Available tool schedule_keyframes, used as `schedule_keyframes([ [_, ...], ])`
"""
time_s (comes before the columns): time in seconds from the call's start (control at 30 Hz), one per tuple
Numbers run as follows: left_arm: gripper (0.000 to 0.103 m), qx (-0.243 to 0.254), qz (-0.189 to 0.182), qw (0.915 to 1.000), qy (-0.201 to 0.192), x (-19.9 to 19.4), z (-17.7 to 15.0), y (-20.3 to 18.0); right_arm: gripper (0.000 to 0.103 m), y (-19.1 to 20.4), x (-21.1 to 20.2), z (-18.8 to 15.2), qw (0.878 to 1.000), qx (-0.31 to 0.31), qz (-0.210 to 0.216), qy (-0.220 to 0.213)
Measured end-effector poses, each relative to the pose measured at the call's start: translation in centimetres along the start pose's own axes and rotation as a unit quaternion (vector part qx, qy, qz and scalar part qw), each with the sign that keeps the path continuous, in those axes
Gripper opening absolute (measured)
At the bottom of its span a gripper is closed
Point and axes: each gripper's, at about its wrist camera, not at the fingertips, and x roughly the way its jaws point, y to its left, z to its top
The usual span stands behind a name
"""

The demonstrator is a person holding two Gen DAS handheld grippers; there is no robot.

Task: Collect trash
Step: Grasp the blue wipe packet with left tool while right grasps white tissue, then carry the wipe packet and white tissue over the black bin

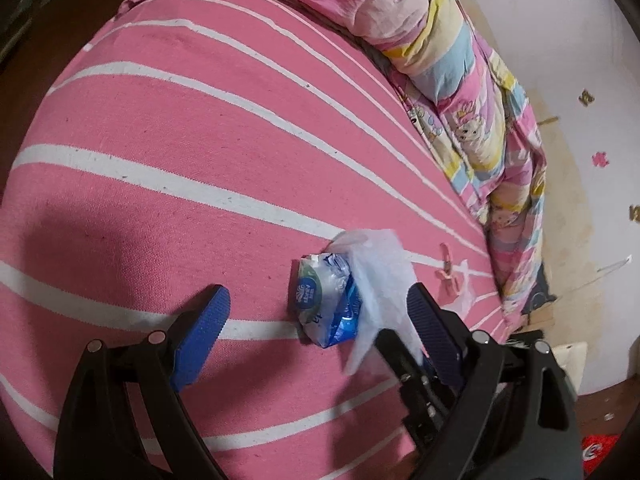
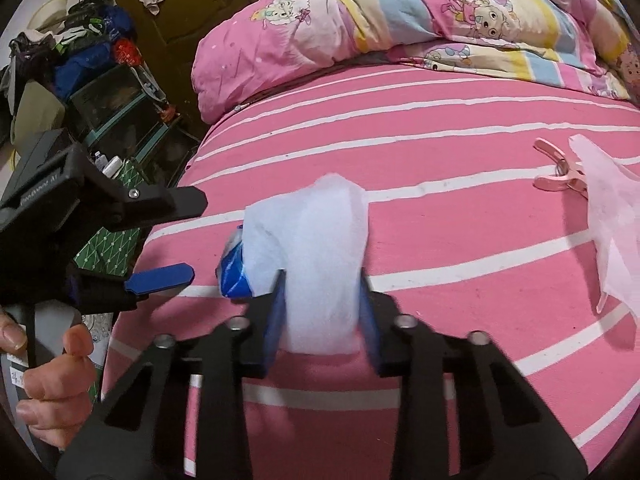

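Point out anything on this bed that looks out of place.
Litter on the striped sheet: a crumpled blue tissue pack, a white tissue pinched by the right gripper, a second tissue, and a stray pink clothes peg.

Two tissues; one crumpled tissue packet; one pink clothespin; one quilt.

A white tissue, soft and rumpled, stands up in a folded hump off the pink striped bed, its lower end pinched. Touching it lies a crumpled blue and clear plastic wrapper with a round green-rimmed label, flat on the bed. Well apart, a second thin white tissue lies spread out, touching a pink clothes peg.
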Motion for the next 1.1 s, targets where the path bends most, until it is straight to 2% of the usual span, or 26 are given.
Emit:
schedule_keyframes([
  [0.07,0.087,0.013,0.013,0.9998,-0.001,0.2,-0.1,-0.4,0.003,-0.5,-0.3,-0.1,1.0,0.005,-0.001,-0.001],
  [0.17,0.087,0.055,0.052,0.9971,-0.007,0.6,-0.4,-1.6,0.002,-1.0,-0.9,-0.1,1.0,0.01,-0.008,-0.009],
  [0.27,0.087,0.102,0.105,0.9889,-0.023,0.8,-0.8,-2.7,0.002,-1.8,-1.4,-0.1,1.0,0.021,-0.011,-0.015],
  [0.4,0.086,0.155,0.164,0.9732,-0.043,1.5,-0.7,-3.7,0.002,-2.4,-1.7,-0.1,0.999,0.03,-0.011,-0.018],
  [0.53,0.085,0.177,0.177,0.9675,-0.036,2.5,-0.9,-4.2,0.002,-2.9,-1.9,-0.1,0.999,0.034,-0.011,-0.017],
  [0.63,0.078,0.204,0.173,0.9633,-0.027,3.4,-1.5,-5.2,0.002,-3.4,-2.1,-0.1,0.999,0.043,-0.007,-0.02],
  [0.8,0.075,0.232,0.192,0.953,-0.029,4.3,-2.4,-5.9,0.002,-3.3,-2.5,0.2,0.999,0.044,-0.001,-0.028],
  [0.9,0.057,0.236,0.184,0.9539,-0.026,4.4,-2.5,-6.2,0.002,-3.5,-2.9,0.4,0.998,0.047,0.001,-0.033],
  [0.93,0.044,0.237,0.174,0.9555,-0.022,4.4,-2.7,-6.3,0.002,-3.5,-3.0,0.4,0.998,0.048,0.002,-0.035],
  [1.03,0.032,0.23,0.165,0.9588,-0.023,4.1,-2.9,-6.2,0.002,-3.5,-3.4,0.6,0.998,0.05,0.004,-0.037],
  [1.1,0.026,0.212,0.15,0.9656,-0.02,3.7,-2.7,-5.8,0.002,-3.3,-3.7,0.7,0.998,0.049,0.007,-0.04],
])
